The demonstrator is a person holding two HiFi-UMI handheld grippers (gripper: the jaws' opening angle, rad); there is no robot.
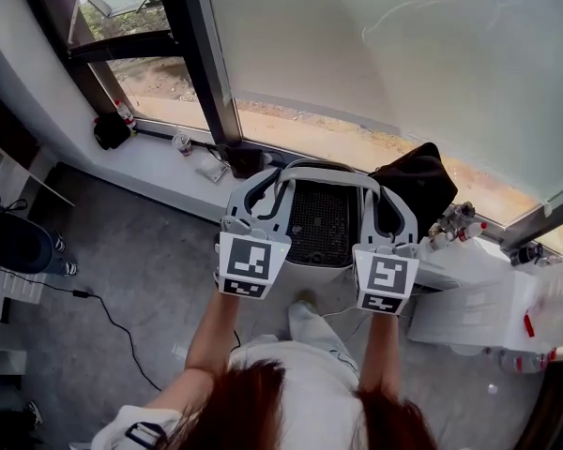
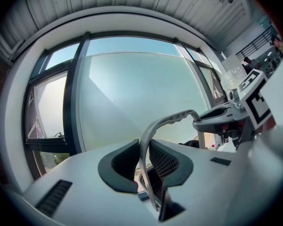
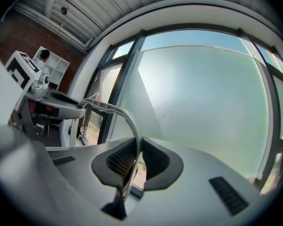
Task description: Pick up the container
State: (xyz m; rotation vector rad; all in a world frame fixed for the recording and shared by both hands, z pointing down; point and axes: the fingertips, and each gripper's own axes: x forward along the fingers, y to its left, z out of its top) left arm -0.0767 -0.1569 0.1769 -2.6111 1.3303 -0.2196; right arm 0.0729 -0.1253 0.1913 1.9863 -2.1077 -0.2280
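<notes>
Container (image 1: 321, 221) hangs above the floor (image 1: 150, 270) by the window sill (image 1: 159, 162). The left hand-held gripper (image 2: 142, 160) and right hand-held gripper (image 3: 134, 160) are each clamped on its curved handle (image 1: 325, 171). Lifting seems underway; next, raise both sides evenly to keep it level.

Both forearms (image 1: 216, 331) reach side by side toward 12 o'clock, the left gripper (image 1: 263, 193) at 9 o'clock of the right gripper (image 1: 387, 204), each held level with fingers (image 2: 120, 166) clamped on the handle (image 1: 324, 171).
</notes>
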